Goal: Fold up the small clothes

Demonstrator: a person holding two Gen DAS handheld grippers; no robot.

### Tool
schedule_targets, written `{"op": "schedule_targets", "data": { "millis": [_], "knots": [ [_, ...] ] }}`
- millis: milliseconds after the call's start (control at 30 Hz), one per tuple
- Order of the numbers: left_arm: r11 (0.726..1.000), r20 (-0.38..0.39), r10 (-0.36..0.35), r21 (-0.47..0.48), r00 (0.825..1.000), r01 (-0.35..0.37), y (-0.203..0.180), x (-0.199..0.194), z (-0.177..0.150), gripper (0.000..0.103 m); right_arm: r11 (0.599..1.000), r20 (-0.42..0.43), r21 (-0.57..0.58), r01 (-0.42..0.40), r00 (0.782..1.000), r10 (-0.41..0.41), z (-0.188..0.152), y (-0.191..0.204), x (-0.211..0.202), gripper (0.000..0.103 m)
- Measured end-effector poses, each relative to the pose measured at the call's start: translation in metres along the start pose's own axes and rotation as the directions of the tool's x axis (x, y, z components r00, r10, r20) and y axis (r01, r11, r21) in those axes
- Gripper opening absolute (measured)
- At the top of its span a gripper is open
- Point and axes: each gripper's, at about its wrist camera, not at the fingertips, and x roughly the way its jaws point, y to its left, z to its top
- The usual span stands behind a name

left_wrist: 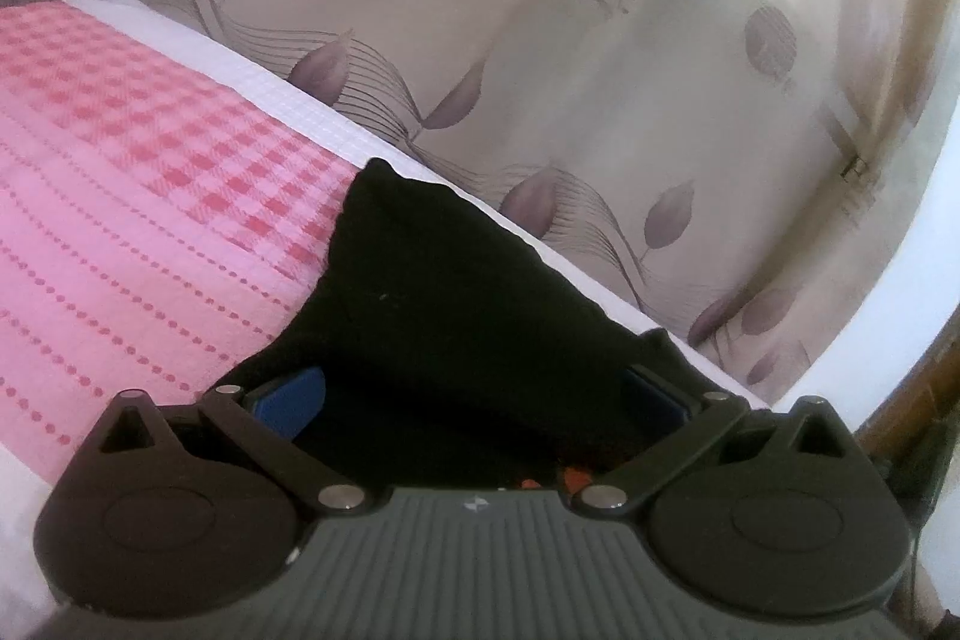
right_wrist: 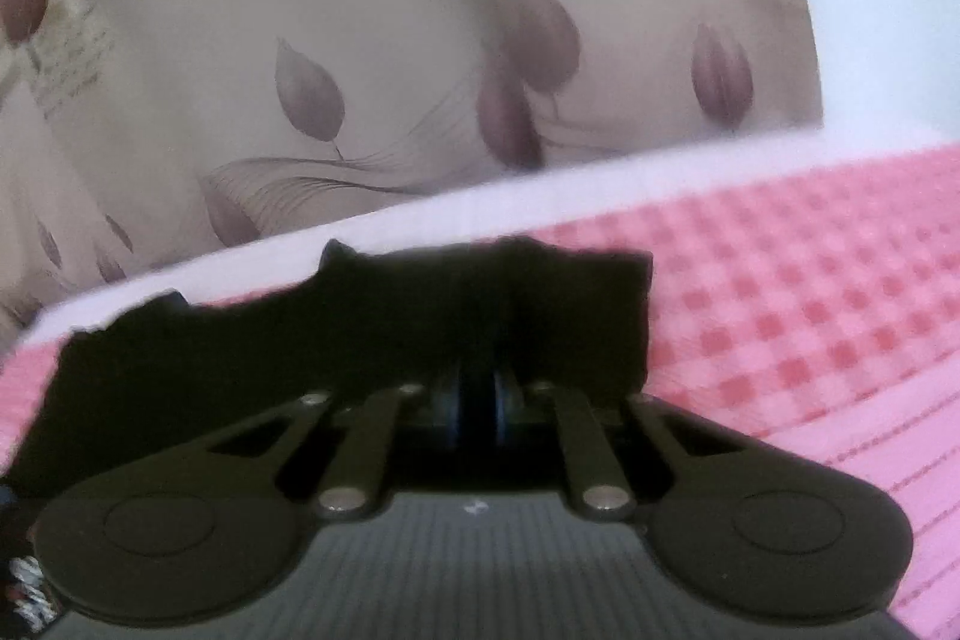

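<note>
A small black garment [left_wrist: 456,292] lies on a pink checked and dotted cloth [left_wrist: 138,172], with one corner pointing to the far edge. My left gripper [left_wrist: 474,400] is open, its blue pads [left_wrist: 294,400] spread wide, and the black fabric lies between and over them. In the right wrist view the black garment [right_wrist: 336,334] lies flat and wide in front of me. My right gripper [right_wrist: 480,400] is shut on its near edge, with the blue pads [right_wrist: 501,409] pressed close together.
The pink cloth [right_wrist: 810,310] covers a surface with a white border [left_wrist: 264,82]. Behind it hangs a beige curtain with purple leaf prints [left_wrist: 540,40], also in the right wrist view [right_wrist: 300,88]. A wooden edge [left_wrist: 900,400] shows at right.
</note>
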Motion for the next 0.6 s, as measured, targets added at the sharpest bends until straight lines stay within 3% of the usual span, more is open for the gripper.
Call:
{"op": "schedule_targets", "data": {
  "millis": [133, 200, 233, 267, 300, 400, 467, 533, 600],
  "knots": [
    [1.0, -0.003, 0.007, 0.01, 1.0, -0.007, -0.001, 0.002, 0.0, 0.103, 0.982, -0.027, 0.172, -0.079, 0.996, 0.085, 0.003, -0.027, -0.006, 0.011],
    [1.0, -0.004, 0.006, 0.01, 1.0, -0.006, -0.001, 0.002, 0.0, 0.103, 0.928, -0.012, 0.345, -0.139, 0.988, 0.153, 0.0, -0.05, -0.017, 0.015],
    [1.0, -0.004, 0.005, 0.009, 1.0, -0.005, -0.001, 0.002, 0.0, 0.103, 0.879, 0.02, 0.445, -0.172, 0.983, 0.182, -0.005, -0.066, -0.028, 0.019],
    [1.0, -0.004, 0.005, 0.01, 1.0, -0.005, -0.001, 0.002, 0.0, 0.103, 0.834, 0.061, 0.517, -0.192, 0.98, 0.188, -0.012, -0.08, -0.043, 0.02],
    [1.0, -0.003, 0.003, 0.012, 1.0, -0.003, -0.001, 0.001, 0.0, 0.103, 0.814, 0.09, 0.545, -0.202, 0.979, 0.183, -0.018, -0.089, -0.059, 0.022],
    [0.998, -0.033, -0.034, 0.048, 0.999, 0.035, -0.005, -0.005, 0.001, 0.102, 0.845, 0.121, 0.485, -0.225, 0.974, 0.19, -0.042, -0.093, -0.123, 0.023],
    [0.99, -0.083, -0.092, 0.101, 0.992, 0.1, -0.014, -0.019, -0.001, 0.102, 0.872, 0.11, 0.412, -0.263, 0.965, 0.239, -0.065, -0.087, -0.168, 0.037],
    [0.969, -0.131, -0.158, 0.172, 0.979, 0.18, -0.025, -0.047, -0.011, 0.103, 0.912, 0.079, 0.316, -0.261, 0.965, 0.249, -0.094, -0.078, -0.214, 0.088],
    [0.945, -0.157, -0.18, 0.245, 0.971, 0.215, -0.031, -0.078, -0.023, 0.103, 0.954, 0.062, 0.213, -0.209, 0.978, 0.201, -0.122, -0.07, -0.253, 0.096]
  ]
}}
